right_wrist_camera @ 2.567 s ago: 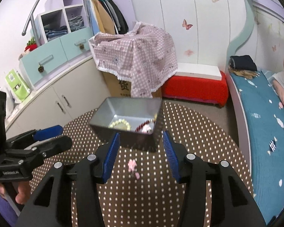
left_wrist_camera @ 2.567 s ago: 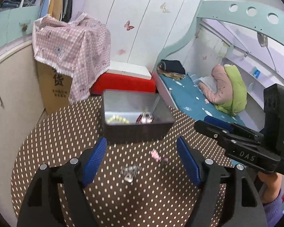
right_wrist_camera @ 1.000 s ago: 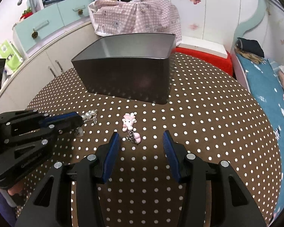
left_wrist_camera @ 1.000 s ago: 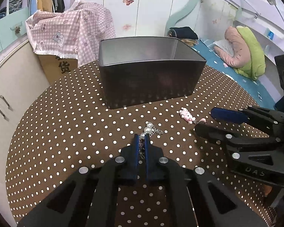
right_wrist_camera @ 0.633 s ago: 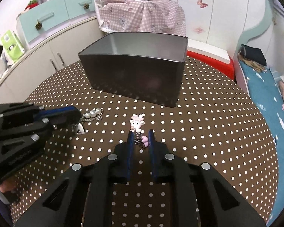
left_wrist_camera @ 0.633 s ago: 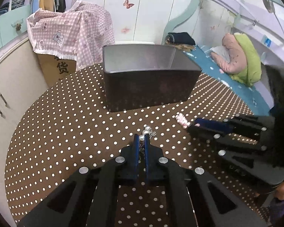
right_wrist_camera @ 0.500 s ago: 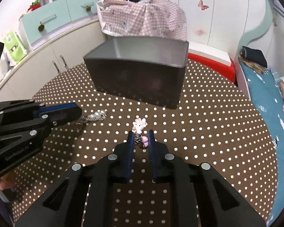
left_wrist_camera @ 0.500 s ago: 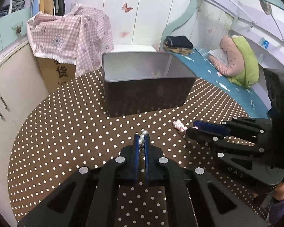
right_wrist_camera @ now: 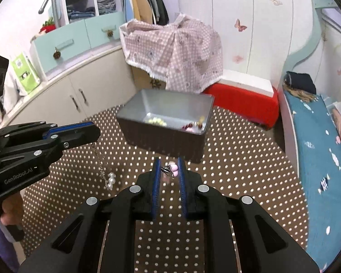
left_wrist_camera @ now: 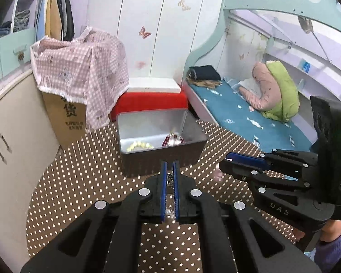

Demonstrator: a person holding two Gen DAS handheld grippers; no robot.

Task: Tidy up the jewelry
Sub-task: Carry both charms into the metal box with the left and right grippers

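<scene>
Both pieces are up off the dotted tablecloth [right_wrist_camera: 250, 170] now, mid-carry toward the tin box [right_wrist_camera: 170, 134]. The left gripper [left_wrist_camera: 169, 170] is pinched tight on the pearl chain [right_wrist_camera: 104, 170], which dangles in front of the box. The right gripper [right_wrist_camera: 168, 170] is clamped on the pink charm [right_wrist_camera: 174, 168], also just short of the box; it looks a bit blurry. A second ago both sat on the cloth. Next: bring each over the rim, then let go beside the beads [left_wrist_camera: 139, 146].

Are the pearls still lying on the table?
Apart. In the right wrist view the pearls dangle on a chain from the shut left gripper, hanging in the air above the dotted table.
</scene>
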